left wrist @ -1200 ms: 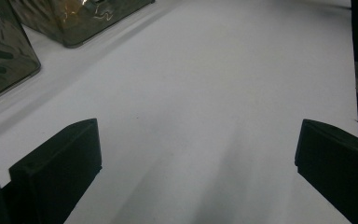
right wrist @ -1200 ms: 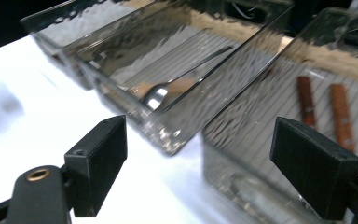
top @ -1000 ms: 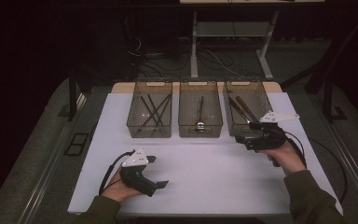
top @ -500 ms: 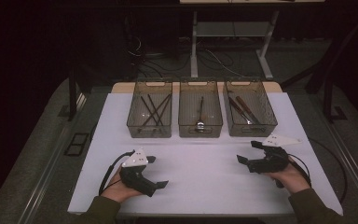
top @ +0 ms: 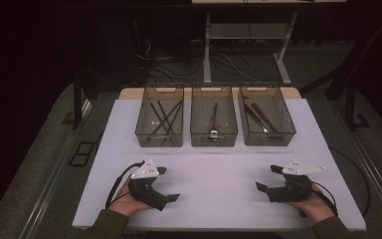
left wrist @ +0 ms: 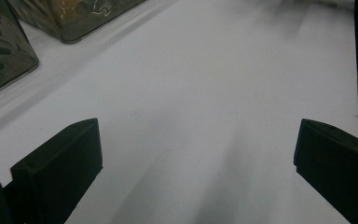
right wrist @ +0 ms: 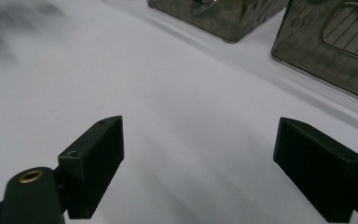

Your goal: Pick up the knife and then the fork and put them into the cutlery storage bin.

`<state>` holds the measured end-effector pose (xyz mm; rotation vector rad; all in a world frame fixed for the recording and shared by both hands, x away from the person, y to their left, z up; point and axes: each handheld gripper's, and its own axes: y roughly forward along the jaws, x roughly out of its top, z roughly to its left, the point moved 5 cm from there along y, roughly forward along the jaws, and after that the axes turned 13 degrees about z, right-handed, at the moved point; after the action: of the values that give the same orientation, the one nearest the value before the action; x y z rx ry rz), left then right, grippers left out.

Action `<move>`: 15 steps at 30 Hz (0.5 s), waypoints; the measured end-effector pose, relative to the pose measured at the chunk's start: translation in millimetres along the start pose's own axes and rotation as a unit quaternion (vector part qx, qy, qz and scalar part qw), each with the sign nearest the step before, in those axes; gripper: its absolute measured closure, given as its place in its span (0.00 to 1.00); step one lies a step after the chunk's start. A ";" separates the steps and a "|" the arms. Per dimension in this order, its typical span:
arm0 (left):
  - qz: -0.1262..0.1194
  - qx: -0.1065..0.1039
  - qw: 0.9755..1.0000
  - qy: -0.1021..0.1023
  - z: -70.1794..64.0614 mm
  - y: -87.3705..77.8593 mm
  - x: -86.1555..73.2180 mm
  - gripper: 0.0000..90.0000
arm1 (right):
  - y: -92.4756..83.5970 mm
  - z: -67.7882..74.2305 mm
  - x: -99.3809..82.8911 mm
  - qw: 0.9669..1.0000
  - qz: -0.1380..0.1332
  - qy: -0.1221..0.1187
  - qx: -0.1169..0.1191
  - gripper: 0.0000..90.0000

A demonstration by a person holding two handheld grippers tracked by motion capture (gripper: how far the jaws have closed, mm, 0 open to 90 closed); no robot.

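Observation:
Three clear plastic bins stand in a row at the back of the white table (top: 219, 164): the left bin (top: 160, 118) holds several dark sticks, the middle bin (top: 214, 119) a single utensil, the right bin (top: 266, 118) a few dark utensils. My left gripper (top: 166, 184) rests low at the front left, open, its jaws pointing right with nothing between them (left wrist: 196, 158). At the front right my right gripper (top: 267, 178) is open too, jaws pointing left over bare table (right wrist: 198, 163).
Dark floor with cables and a metal stand's legs (top: 209, 55) lies beyond the table's far edge. A person's hands come in at the bottom. Bin corners (left wrist: 9, 51) (right wrist: 326, 56) show at the upper edge of both gripper views.
My right gripper has come back from the right bin toward the front right of the table and sunk lower, jaws still open and empty. The left gripper has stayed put.

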<state>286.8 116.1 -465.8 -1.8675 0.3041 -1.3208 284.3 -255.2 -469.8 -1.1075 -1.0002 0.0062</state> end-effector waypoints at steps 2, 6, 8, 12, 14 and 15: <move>0.000 0.000 1.000 0.001 -0.3 -0.1 -0.1 0.00 | -0.5 0.7 -2.3 1.000 0.002 0.002 0.000 0.17; 0.000 -0.001 1.000 0.001 -0.4 0.5 -0.1 0.00 | 0.6 0.7 -6.9 1.000 0.008 0.001 -0.001 0.17; 0.001 -0.001 1.000 0.001 -0.5 0.5 -0.3 0.00 | 0.3 0.5 -6.4 1.000 0.005 0.002 -0.001 0.17; 0.001 -0.001 1.000 0.001 -0.6 0.2 -0.3 0.00 | -0.6 1.2 -6.0 1.000 0.004 0.004 0.002 0.17; 0.001 0.000 1.000 0.001 -0.5 0.4 -0.4 0.00 | -1.2 0.8 -5.4 1.000 0.001 0.004 0.003 0.17; 0.001 0.000 1.000 0.001 -0.5 0.6 -0.5 0.00 | -1.6 0.9 -5.1 1.000 -0.001 0.005 0.004 0.17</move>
<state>286.3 115.7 -466.5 -1.8663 0.3073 -1.3207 280.0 -257.7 -471.9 -1.0994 -0.9912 0.0033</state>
